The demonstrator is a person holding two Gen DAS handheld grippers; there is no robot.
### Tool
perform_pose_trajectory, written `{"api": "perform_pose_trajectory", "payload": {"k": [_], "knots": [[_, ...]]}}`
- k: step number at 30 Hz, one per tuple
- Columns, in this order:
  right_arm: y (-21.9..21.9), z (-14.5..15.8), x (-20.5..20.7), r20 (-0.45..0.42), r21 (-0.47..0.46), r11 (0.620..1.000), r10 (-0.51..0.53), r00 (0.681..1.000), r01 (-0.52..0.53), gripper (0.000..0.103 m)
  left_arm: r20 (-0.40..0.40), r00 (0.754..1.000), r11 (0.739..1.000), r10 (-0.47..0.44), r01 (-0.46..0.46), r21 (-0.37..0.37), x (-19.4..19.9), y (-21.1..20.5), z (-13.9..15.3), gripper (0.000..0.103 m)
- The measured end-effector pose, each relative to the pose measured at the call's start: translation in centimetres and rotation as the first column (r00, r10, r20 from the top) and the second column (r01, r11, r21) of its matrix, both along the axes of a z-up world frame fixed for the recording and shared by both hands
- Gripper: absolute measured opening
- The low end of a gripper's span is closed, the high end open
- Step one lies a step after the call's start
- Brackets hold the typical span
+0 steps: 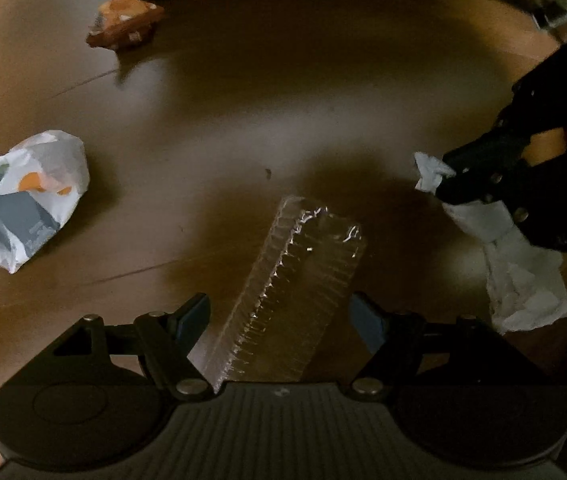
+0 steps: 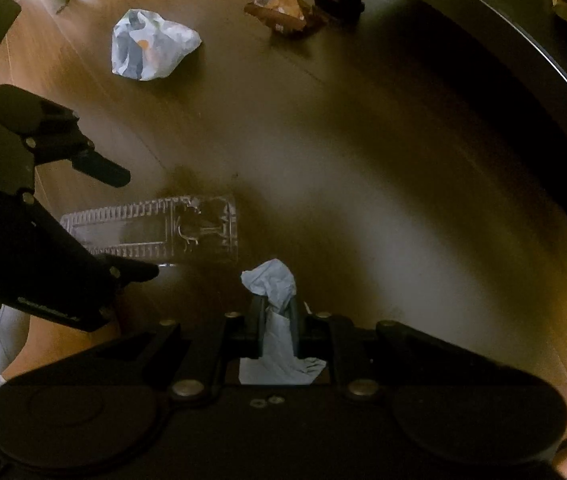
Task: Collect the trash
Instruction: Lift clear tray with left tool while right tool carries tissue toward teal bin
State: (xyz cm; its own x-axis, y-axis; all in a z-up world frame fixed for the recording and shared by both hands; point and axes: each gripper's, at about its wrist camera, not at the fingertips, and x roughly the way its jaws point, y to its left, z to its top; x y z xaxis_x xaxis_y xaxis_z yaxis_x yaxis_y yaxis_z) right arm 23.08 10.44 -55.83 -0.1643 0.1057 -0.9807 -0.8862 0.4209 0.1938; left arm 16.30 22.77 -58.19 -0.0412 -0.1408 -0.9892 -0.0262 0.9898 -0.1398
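With my right gripper (image 2: 277, 312) clamped on crumpled tissue (image 2: 271, 280), I should lower my spread left gripper (image 1: 279, 316) squarely astride the clear plastic tray (image 1: 295, 280), lower centre, before closing.

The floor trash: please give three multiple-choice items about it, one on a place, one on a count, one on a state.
1. Where is the clear tray?
A. Between the left gripper's open fingers
B. Inside a bag
C. On a chair

2. How many loose pieces lie on the floor, held tissue excluded?
A. One
B. Three
C. Five

3. What is the right gripper doing?
A. Open, empty
B. Shut on the tissue
C. Shut on the tray

Answers: 1 A, the left gripper straddles it. 2 B, the tray, white wrapper and brown wrapper. 3 B, the tissue is pinched between its fingers.
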Motion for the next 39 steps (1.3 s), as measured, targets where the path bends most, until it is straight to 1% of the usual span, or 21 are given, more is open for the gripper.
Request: {"api": "perform_pose_trajectory", "payload": {"k": [5,7,8,9,10,15,18,20,24,25,27,29,31,34,36,39], "knots": [[0.2,-0.1,0.0,0.003,-0.009,1.0,0.001,1.0,-0.001,0.013,-0.007,0.996,0.996,-0.084,0.084,0.043,0.2,-1.1,-0.4,0.076],[0.2,-0.1,0.0,0.006,-0.014,1.0,-0.002,1.0,0.003,0.013,-0.012,0.994,0.992,-0.111,0.111,0.058,0.2,-1.5,-0.5,0.074],[0.1,0.0,0.1,0.007,-0.014,1.0,-0.007,1.0,0.007,0.013,-0.011,0.992,0.99,-0.123,0.123,0.064,0.1,-1.8,-0.6,0.062],[0.0,-0.1,0.1,0.005,-0.015,1.0,-0.01,1.0,0.01,0.013,-0.019,0.991,0.988,-0.133,0.134,0.071,0.0,-2.4,-1.0,0.054],[-0.1,0.0,0.2,0.006,-0.015,1.0,-0.015,1.0,0.015,0.013,-0.033,0.99,0.987,-0.139,0.141,0.077,0.0,-2.6,-1.2,0.047],[-1.3,1.5,0.7,0.022,-0.009,0.999,-0.044,0.999,0.044,0.013,-0.025,0.995,0.989,-0.1,0.102,0.11,-0.2,-2.6,-0.8,0.045],[-2.4,3.5,1.2,0.039,0.004,0.996,-0.086,0.996,0.086,0.013,-0.014,0.996,0.991,-0.084,0.085,0.108,0.2,-2.4,0.4,0.045],[-3.3,5.2,1.9,0.047,0.024,0.992,-0.124,0.991,0.123,0.013,0.023,0.996,0.992,-0.087,0.084,0.095,0.9,-2.3,2.2,0.045],[-5.4,9.9,3.0,0.097,0.071,0.977,-0.205,0.974,0.199,0.013,0.097,0.991,0.996,-0.088,0.084,0.039,3.0,-2.5,7.0,0.045],[-5.9,11.0,3.3,0.109,0.082,0.973,-0.223,0.969,0.215,0.013,0.12,0.988,0.995,-0.094,0.092,0.022,3.7,-2.7,8.4,0.045],[-7.2,13.9,3.7,0.144,0.115,0.96,-0.27,0.952,0.255,0.012,0.166,0.978,0.992,-0.124,0.124,0.011,5.1,-3.4,11.3,0.045],[-8.3,17.0,4.1,0.169,0.157,0.944,-0.315,0.934,0.29,0.012,0.229,0.96,0.987,-0.162,0.162,0.021,6.6,-4.2,14.6,0.045],[-9.6,20.2,4.5,0.201,0.202,0.927,-0.355,0.913,0.316,0.012,0.284,0.944,0.986,-0.164,0.168,0.011,8.1,-5.1,18.3,0.045],[-11.8,25.6,4.7,0.234,0.282,0.889,-0.428,0.873,0.36,0.012,0.366,0.917,0.984,-0.162,0.176,-0.006,9.5,-6.2,24.2,0.045],[-13.5,29.6,4.5,0.262,0.338,0.862,-0.471,0.842,0.377,0.012,0.415,0.894,0.982,-0.17,0.189,-0.006,10.0,-7.2,27.9,0.045],[-16.0,35.3,3.8,0.315,0.393,0.838,-0.509,0.801,0.378,0.012,0.475,0.862,0.978,-0.179,0.208,-0.009,10.7,-8.8,32.4,0.045]]}}
